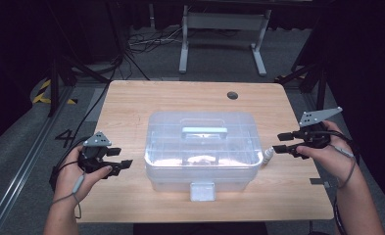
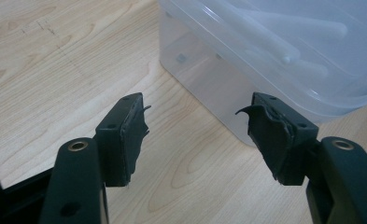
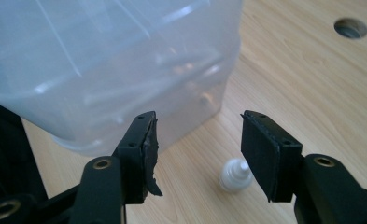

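A clear plastic storage box point(image 1: 201, 149) with a lid, a top handle point(image 1: 204, 132) and a front latch point(image 1: 202, 191) stands in the middle of the wooden table point(image 1: 131, 103). My left gripper point(image 1: 120, 157) hovers open just left of the box, jaws aimed at its side wall point(image 2: 209, 84). My right gripper point(image 1: 284, 143) is open just right of the box point(image 3: 106, 70). A small white bottle point(image 1: 268, 155) lies on the table beside the box's right wall; in the right gripper view the bottle point(image 3: 235, 175) sits between and just beyond the jaws.
A round cable hole point(image 1: 232, 95) is in the table near its far edge. Something pale lies inside the box point(image 1: 200, 159), blurred by the plastic. Behind the table stand a white desk frame point(image 1: 224, 34) and floor cables.
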